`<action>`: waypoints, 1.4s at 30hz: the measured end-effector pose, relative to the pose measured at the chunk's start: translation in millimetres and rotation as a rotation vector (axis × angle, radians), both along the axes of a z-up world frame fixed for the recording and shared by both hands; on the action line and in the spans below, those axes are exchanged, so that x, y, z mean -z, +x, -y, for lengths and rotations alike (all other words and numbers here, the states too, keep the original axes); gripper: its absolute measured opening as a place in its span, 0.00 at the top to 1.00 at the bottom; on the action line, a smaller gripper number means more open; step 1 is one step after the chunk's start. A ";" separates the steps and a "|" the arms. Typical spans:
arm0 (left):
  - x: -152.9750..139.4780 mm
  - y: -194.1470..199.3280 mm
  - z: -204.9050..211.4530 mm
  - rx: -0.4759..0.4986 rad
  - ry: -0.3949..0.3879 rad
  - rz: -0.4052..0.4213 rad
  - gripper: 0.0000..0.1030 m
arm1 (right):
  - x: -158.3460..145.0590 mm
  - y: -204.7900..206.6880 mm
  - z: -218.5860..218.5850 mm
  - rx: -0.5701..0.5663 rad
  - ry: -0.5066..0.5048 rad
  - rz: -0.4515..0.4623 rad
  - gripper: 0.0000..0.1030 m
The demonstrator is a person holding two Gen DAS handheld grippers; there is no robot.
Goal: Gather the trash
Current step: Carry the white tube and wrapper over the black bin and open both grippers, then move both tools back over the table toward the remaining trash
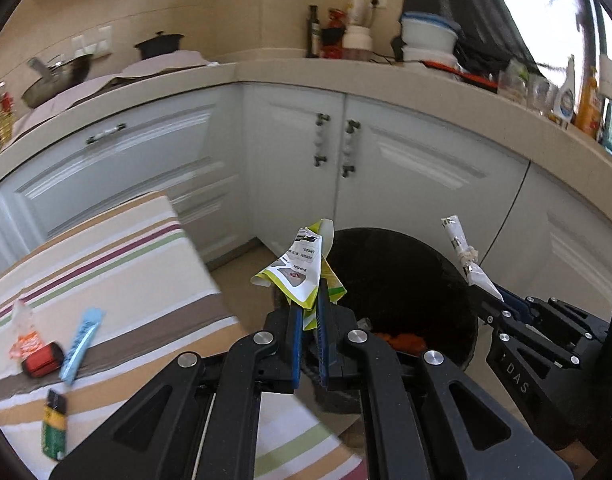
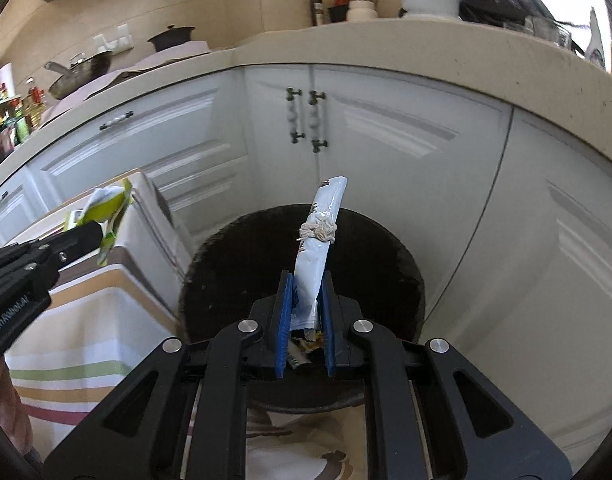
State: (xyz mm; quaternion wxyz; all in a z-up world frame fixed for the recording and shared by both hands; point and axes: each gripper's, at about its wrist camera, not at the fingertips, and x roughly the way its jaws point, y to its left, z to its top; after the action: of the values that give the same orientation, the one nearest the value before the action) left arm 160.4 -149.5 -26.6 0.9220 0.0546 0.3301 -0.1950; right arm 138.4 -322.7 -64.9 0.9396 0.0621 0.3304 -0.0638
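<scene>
My left gripper (image 1: 307, 312) is shut on a crumpled yellow-green and white wrapper (image 1: 302, 268), held at the left rim of a round black trash bin (image 1: 405, 280). It also shows in the right wrist view (image 2: 106, 212). My right gripper (image 2: 307, 288) is shut on a long pale blue-white wrapper (image 2: 317, 248) with a knot of white string around it, held over the bin (image 2: 242, 256). The same wrapper (image 1: 463, 252) and right gripper (image 1: 501, 300) show in the left wrist view. Orange trash (image 1: 401, 340) lies inside the bin.
A table with a striped cloth (image 1: 118, 264) stands left of the bin. On it lie a light blue wrapper (image 1: 80, 344), a red object (image 1: 42, 360), an orange-white wrapper (image 1: 24, 336) and a green-black packet (image 1: 54, 424). White kitchen cabinets (image 1: 345, 144) stand behind the bin.
</scene>
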 end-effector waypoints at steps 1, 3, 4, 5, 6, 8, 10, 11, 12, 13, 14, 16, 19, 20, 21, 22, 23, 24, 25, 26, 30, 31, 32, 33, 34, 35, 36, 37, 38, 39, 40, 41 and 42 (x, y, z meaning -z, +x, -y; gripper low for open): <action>2.8 3.3 6.4 0.010 0.008 0.001 0.93 | 1.7 2.3 3.0 0.005 0.002 -0.001 0.87; 7.5 7.9 15.4 0.031 0.023 -0.003 0.93 | 6.7 8.6 10.3 0.015 0.009 -0.003 0.87; 10.6 11.0 19.4 0.040 0.030 -0.009 0.93 | 8.5 10.5 12.5 0.015 0.013 -0.004 0.85; 14.5 16.0 24.9 0.049 0.039 -0.018 0.91 | 12.7 15.4 15.8 0.013 0.021 -0.014 0.84; 18.1 20.1 28.8 0.050 0.047 -0.027 0.84 | 15.5 17.0 17.8 0.017 0.027 -0.018 0.79; 23.9 28.0 31.2 0.037 0.051 -0.045 0.70 | 22.4 22.0 22.2 0.031 0.037 -0.032 0.64; 26.8 31.6 29.7 0.020 0.040 -0.058 0.64 | 25.3 20.2 24.6 0.040 0.036 -0.033 0.61; 27.3 32.0 30.0 0.018 0.039 -0.064 0.64 | 26.4 19.9 24.8 0.041 0.035 -0.036 0.61; 27.5 32.4 29.0 0.016 0.035 -0.069 0.64 | 27.0 19.6 24.9 0.044 0.035 -0.036 0.61; 27.4 31.9 28.1 0.011 0.034 -0.069 0.64 | 27.3 19.3 24.9 0.047 0.035 -0.036 0.61; 26.7 31.4 26.8 0.005 0.035 -0.066 0.64 | 27.0 19.3 24.6 0.048 0.036 -0.035 0.61; 25.1 30.0 24.1 -0.001 0.038 -0.059 0.64 | 25.2 18.8 23.6 0.048 0.035 -0.033 0.61; 20.3 26.7 13.8 -0.025 0.025 -0.051 0.64 | 20.0 14.4 20.3 0.050 0.036 -0.022 0.61; 17.6 23.8 8.3 -0.036 0.019 -0.047 0.64 | 17.9 13.1 18.8 0.047 0.040 -0.018 0.61; 15.1 21.9 3.9 -0.043 0.015 -0.044 0.64 | 15.1 11.4 15.4 0.040 0.041 -0.012 0.61; 12.0 17.8 -3.1 -0.053 0.009 -0.039 0.64 | 11.9 9.6 10.7 0.033 0.038 -0.007 0.61; 10.1 14.9 -7.9 -0.061 0.006 -0.034 0.64 | 9.0 9.1 7.0 0.025 0.036 -0.002 0.61; 8.0 11.3 -13.8 -0.069 0.005 -0.029 0.64 | 6.3 7.4 2.9 0.017 0.036 0.004 0.61; 6.3 7.9 -20.1 -0.079 0.005 -0.023 0.64 | 3.7 6.3 -1.3 0.009 0.039 0.008 0.61; 4.2 2.8 -29.1 -0.095 0.005 -0.015 0.64 | 0.9 5.2 -7.1 -0.002 0.043 0.013 0.61; 0.7 -12.7 -69.9 -0.165 0.001 -0.009 0.64 | -6.6 1.5 -32.8 -0.050 0.047 0.025 0.58; 1.2 -17.7 -84.2 -0.192 0.003 -0.012 0.64 | -7.9 1.0 -41.8 -0.066 0.048 0.025 0.55; 1.6 -21.1 -93.1 -0.210 0.005 -0.014 0.64 | -9.0 0.5 -51.3 -0.082 0.052 0.027 0.55; 1.9 -25.1 -104.9 -0.234 0.007 -0.017 0.64 | -10.0 0.8 -57.8 -0.095 0.056 0.026 0.55; 2.3 -29.7 -120.1 -0.265 0.007 -0.021 0.64 | -10.8 0.8 -66.9 -0.113 0.060 0.024 0.55; 2.2 -32.3 -130.2 -0.288 0.007 -0.022 0.64 | -11.9 0.3 -79.8 -0.138 0.063 0.024 0.55; 2.1 -35.2 -140.8 -0.312 0.007 -0.023 0.63 | -12.8 -0.8 -88.2 -0.153 0.064 0.025 0.55; 1.9 -38.2 -151.2 -0.335 0.007 -0.023 0.63 | -13.7 -1.7 -98.4 -0.170 0.064 0.024 0.55; 1.3 -42.5 -164.4 -0.362 0.005 -0.023 0.63 | -14.8 -2.5 -112.3 -0.196 0.066 0.023 0.55; 1.2 -46.4 -175.8 -0.385 0.006 -0.023 0.63 | -15.7 -3.1 -120.3 -0.212 0.067 0.023 0.55; 0.7 -49.0 -183.3 -0.401 0.008 -0.022 0.63 | -17.1 -4.1 -132.4 -0.235 0.065 0.022 0.55; 0.5 -54.3 -195.3 -0.426 0.011 -0.019 0.63 | -18.2 -5.2 -140.7 -0.250 0.063 0.023 0.55; -0.2 -57.2 -203.8 -0.446 0.012 -0.016 0.63 | -19.6 -6.4 -153.2 -0.272 0.060 0.023 0.55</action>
State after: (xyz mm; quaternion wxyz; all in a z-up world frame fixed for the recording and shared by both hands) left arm 103.3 54.3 -26.3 0.9392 -0.0156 0.3426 0.0152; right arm 131.9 -169.5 -45.3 0.9410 0.0453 0.3268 0.0748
